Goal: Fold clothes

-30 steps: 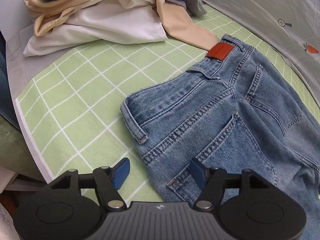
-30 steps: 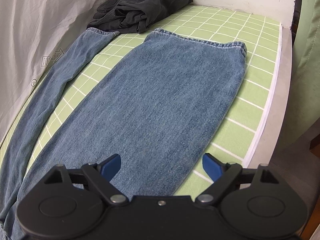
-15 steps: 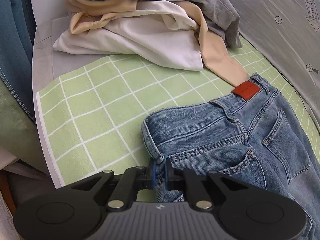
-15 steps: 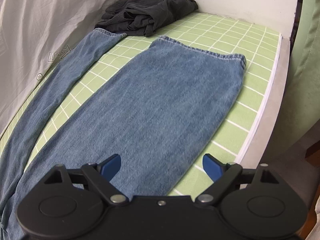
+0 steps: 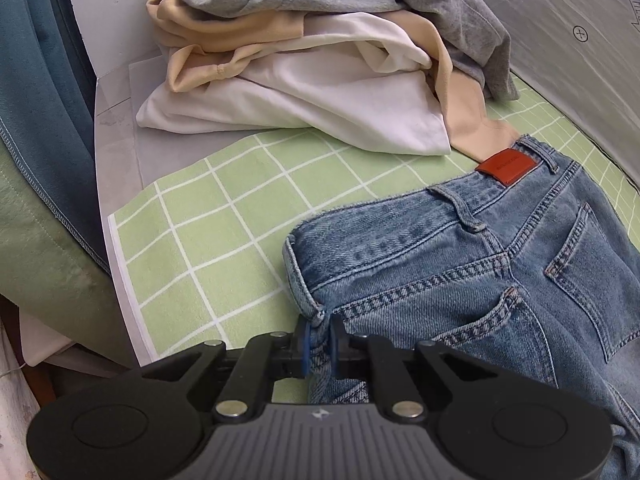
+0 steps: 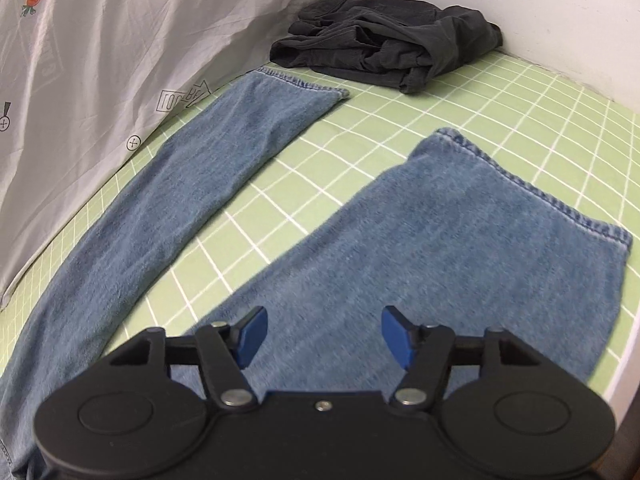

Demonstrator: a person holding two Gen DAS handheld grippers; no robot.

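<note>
A pair of faded blue denim jeans (image 5: 472,264) lies back side up on the light green sheet with a white grid pattern (image 5: 208,232), and everything else is placed here relative to those jeans. The left gripper (image 5: 319,338), black with blue finger pads, is clamped on the near corner of the waistband, with a fold of denim pinched between its closed fingers just below a belt loop. A rust-red leather patch (image 5: 507,167) sits on the waistband at the far side of the jeans. Just beyond the waistband rests a loose pile of clothes (image 5: 320,64): a white garment at the bottom, a beige one in the middle whose sleeve touches the waistband beside the patch, and a grey one on top.

In the right wrist view, the two legs (image 6: 460,240) spread apart and flat across the sheet, with a strip of green grid between them. The right gripper (image 6: 320,334) hovers over the nearer leg with its blue pads spread wide and nothing between them; whether it touches the denim is hard to judge from this angle. Past the leg hems lies a crumpled dark grey garment (image 6: 384,44). Along the far leg runs a pale grey fabric printed with carrots (image 6: 100,40).
</note>
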